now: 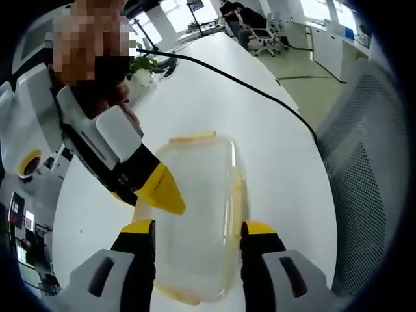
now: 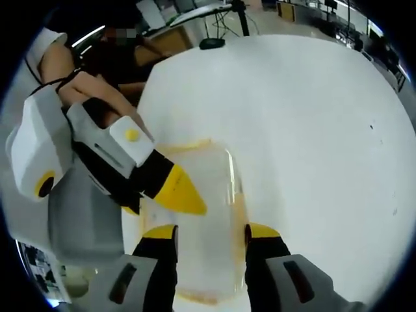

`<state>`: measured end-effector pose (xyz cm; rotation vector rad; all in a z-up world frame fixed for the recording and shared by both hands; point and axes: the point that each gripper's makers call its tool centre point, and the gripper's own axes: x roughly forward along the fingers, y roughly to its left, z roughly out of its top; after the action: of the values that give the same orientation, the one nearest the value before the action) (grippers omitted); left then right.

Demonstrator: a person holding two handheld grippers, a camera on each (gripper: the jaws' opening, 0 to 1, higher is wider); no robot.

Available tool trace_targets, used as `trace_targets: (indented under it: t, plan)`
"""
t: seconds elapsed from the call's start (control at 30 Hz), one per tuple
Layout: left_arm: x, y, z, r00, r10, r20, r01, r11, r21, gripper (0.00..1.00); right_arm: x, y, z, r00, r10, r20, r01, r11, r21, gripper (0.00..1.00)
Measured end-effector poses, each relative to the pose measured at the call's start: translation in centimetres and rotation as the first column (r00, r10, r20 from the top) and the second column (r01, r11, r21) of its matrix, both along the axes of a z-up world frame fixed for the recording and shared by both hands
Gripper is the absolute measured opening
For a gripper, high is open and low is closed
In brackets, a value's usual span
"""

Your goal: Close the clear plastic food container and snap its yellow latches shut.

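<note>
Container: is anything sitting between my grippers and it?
Nothing visible. The clear container lies on the white table, between the left gripper's open jaws; the right gripper straddles it too.

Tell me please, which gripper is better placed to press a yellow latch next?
Right, narrowly: the right gripper has open jaws straddling the container, one jaw beside a yellow side latch. The left gripper sits much alike.

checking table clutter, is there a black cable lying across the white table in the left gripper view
Yes, a black cable runs across the white table beyond the clear container.
</note>
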<state>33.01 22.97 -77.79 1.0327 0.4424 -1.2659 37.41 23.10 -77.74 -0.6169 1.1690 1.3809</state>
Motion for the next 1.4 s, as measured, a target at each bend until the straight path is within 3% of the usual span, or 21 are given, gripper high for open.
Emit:
trace_targets:
  t: [0.73, 0.9, 1.4]
  plan:
    - [-0.26, -0.21, 0.0, 1.0, -0.012, -0.018, 0.012, 1.0, 0.008, 0.6, 0.0, 0.23, 0.38, 0.997, 0.003, 0.077, -0.002, 1.0, -0.016, 0.41]
    - [-0.5, -0.15, 0.07, 0.999, -0.025, -0.038, 0.025, 1.0, 0.006, 0.63, -0.25, 0.31, 0.15, 0.995, 0.01, 0.104, -0.009, 1.0, -0.015, 0.54]
    - [-0.83, 0.66, 0.17, 0.995, -0.049, -0.088, 0.051, 0.998, 0.024, 0.72, -0.63, -0.31, 0.97, 0.984, 0.022, 0.176, -0.02, 1.0, -0.013, 0.58]
